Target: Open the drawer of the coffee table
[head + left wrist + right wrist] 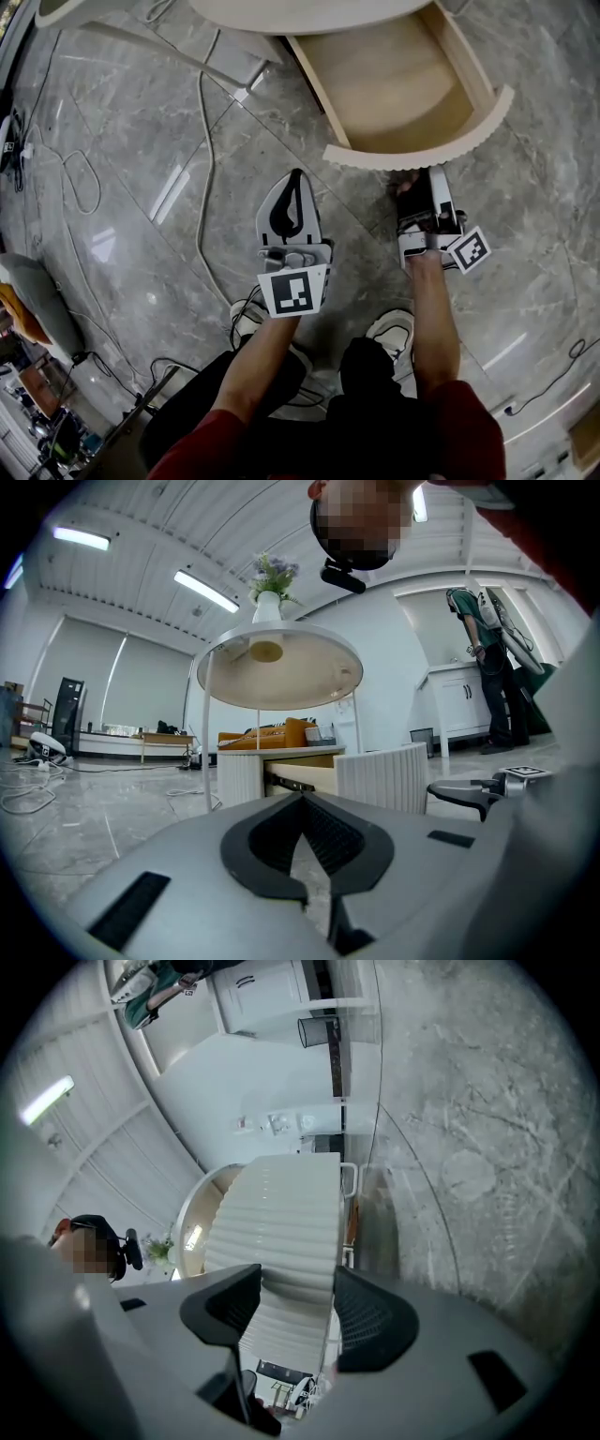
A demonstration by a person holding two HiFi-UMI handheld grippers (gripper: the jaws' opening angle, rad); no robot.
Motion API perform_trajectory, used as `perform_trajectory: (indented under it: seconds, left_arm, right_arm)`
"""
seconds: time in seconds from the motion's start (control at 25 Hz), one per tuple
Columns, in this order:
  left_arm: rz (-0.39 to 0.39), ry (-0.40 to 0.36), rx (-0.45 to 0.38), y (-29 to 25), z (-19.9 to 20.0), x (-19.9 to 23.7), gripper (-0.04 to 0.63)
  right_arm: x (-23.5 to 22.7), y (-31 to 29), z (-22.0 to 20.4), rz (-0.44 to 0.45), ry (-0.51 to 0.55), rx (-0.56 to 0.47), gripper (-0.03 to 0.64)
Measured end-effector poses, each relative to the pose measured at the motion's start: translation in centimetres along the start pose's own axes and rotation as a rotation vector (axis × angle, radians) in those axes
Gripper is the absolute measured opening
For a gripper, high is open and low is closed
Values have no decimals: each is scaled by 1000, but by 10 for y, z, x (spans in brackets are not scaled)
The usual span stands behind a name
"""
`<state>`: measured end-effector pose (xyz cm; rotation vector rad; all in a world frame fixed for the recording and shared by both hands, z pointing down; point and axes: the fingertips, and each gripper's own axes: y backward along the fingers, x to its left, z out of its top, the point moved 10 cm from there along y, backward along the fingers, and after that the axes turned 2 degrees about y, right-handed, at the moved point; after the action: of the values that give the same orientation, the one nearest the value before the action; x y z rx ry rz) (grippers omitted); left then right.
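The coffee table's drawer stands pulled out, its bare wooden inside showing behind a curved ribbed front. The table top covers the drawer's back. My right gripper is open just short of that front, which shows between its fingers as the ribbed front in the right gripper view. My left gripper hangs over the floor left of the drawer, shut on nothing. In its own view the left gripper points at the low ribbed table and the drawer front.
White cables run over the grey marble floor. A tall round side table with a flower vase stands over the coffee table. My white shoes are below the grippers. A person stands by far cabinets.
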<state>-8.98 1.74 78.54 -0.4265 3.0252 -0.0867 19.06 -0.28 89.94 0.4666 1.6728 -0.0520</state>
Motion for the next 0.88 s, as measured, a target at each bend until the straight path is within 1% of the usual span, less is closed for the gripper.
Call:
perform_trajectory:
  seconds: [0.16,0.24,0.32,0.4,0.44,0.48,0.52,0.56,0.6,0.64,0.68,0.72,0.76,0.8,0.84,0.88]
  left_arm:
    - [-1,11,11,0,-2,0,12]
    - [14,41,14,0,-3,0,12]
    - [31,74,6,-1,-2,-1,12]
    - [22,67,9,-1,-3,-2,12]
    - [14,66,17,-1,-4,-2,12]
    - [9,83,23,-2,-5,-3,12]
    - [3,107,28,-3,-4,-4,12]
    - [-8,125,34,-5,-4,-6,12]
    - [-24,132,40,-5,-4,-6,12]
    - [-46,123,47,-6,-4,-7,12]
    - [-75,95,57,-5,-4,-8,12]
    - [-108,53,65,-5,-5,-9,12]
    - [-136,12,65,-4,-4,-10,12]
    - [-155,-15,61,-4,-3,-11,12]
    - [-163,-29,59,-4,-3,-12,12]
    - [-162,-32,64,-4,-3,-12,12]
  right_arm:
    - [-1,0,-1,-8,-4,-5,259]
    - [2,0,-1,-20,11,1,259]
    - [8,1,-2,-42,50,13,259]
    - [17,4,-3,-86,112,30,259]
    - [22,6,-4,-114,162,44,259]
    - [28,7,-6,-148,235,66,259]
    - [35,10,-8,-187,331,97,259]
    - [42,13,-11,-227,454,137,259]
    - [48,15,-15,-261,604,184,259]
    - [54,16,-20,-287,776,230,259]
    - [61,16,-25,-308,956,267,259]
    - [66,16,-31,-325,1124,294,259]
    - [71,16,-37,-338,1259,308,259]
    - [74,16,-42,-347,1349,313,259]
    - [76,16,-45,-354,1393,314,259]
    - [77,16,-48,-360,1404,312,258]
